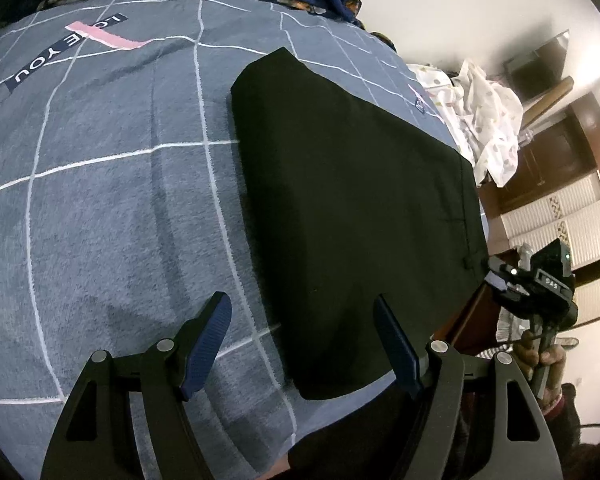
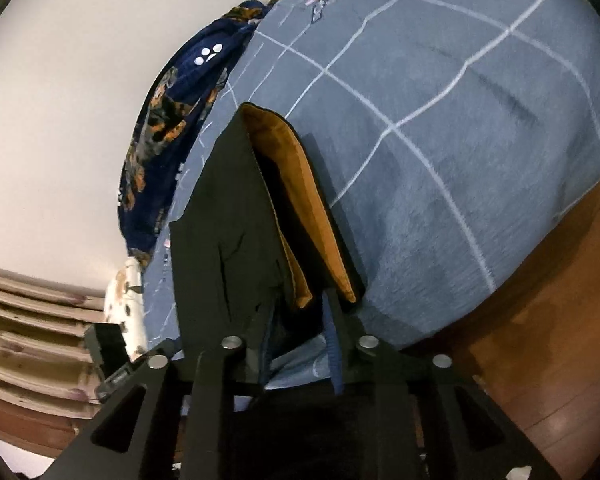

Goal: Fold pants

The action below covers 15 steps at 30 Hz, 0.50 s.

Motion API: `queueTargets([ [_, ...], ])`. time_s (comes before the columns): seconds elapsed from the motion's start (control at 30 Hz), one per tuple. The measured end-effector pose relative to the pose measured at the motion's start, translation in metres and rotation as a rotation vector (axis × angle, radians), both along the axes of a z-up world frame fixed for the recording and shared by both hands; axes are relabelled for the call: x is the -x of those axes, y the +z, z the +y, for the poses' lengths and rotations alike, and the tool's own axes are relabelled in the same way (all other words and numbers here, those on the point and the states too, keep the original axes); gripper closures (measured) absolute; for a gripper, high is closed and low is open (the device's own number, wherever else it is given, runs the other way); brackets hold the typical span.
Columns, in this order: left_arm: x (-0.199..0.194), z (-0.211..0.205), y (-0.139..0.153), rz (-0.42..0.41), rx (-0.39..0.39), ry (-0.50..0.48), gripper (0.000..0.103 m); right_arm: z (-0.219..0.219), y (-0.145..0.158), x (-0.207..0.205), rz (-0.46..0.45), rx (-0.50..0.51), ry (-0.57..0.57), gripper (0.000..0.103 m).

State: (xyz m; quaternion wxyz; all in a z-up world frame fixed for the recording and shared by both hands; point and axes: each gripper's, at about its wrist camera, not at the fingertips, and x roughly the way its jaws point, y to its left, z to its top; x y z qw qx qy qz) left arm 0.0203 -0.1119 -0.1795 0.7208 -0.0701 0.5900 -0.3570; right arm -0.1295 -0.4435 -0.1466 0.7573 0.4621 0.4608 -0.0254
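Above the bed [image 1: 100, 200], the left gripper [image 1: 302, 344] hovers wide open, empty, its right finger over the folded black pants [image 1: 352, 184]. At the pants' near edge, the right gripper [image 2: 300, 344] stands partly open, fabric between its fingers.

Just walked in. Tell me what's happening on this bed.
A person with a handheld tool in each hand is folding black pants on a grey checked bedsheet. The pants already lie as a compact folded bundle. The left tool hovers open above the near end, gripping nothing. The right tool sits at the bundle's edge, where an orange lining shows; its jaws are narrow, and whether they still pinch the cloth is unclear.
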Motion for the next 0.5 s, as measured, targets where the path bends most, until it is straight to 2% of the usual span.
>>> queueTargets([
  [0.03, 0.0, 0.0, 0.0, 0.001, -0.001, 0.0, 0.029, -0.002, 0.002, 0.001, -0.005, 0.0, -0.011, 0.064],
  [0.1, 0.001, 0.002, -0.001, 0.004, 0.0, 0.0, 0.029, -0.006, 0.004, 0.003, -0.007, 0.004, -0.037, 0.046],
  [0.13, 0.001, 0.001, -0.001, 0.003, 0.0, 0.0, 0.029, -0.009, 0.004, 0.005, -0.01, -0.008, -0.046, 0.044],
  [0.3, 0.0, 0.003, -0.003, 0.015, 0.001, 0.007, 0.029, -0.019, -0.01, 0.006, -0.023, -0.144, -0.069, 0.044],
  [0.43, 0.001, 0.006, -0.003, 0.025, 0.003, 0.015, 0.029, -0.014, -0.016, -0.004, -0.027, -0.173, -0.041, 0.045],
  [0.47, 0.0, 0.006, -0.003, 0.025, 0.002, 0.016, 0.029, -0.013, -0.016, -0.006, -0.022, -0.165, -0.035, 0.051],
  [0.5, 0.0, 0.007, -0.004, 0.026, 0.002, 0.018, 0.029, -0.012, -0.018, -0.01, -0.007, -0.159, -0.025, 0.062],
])
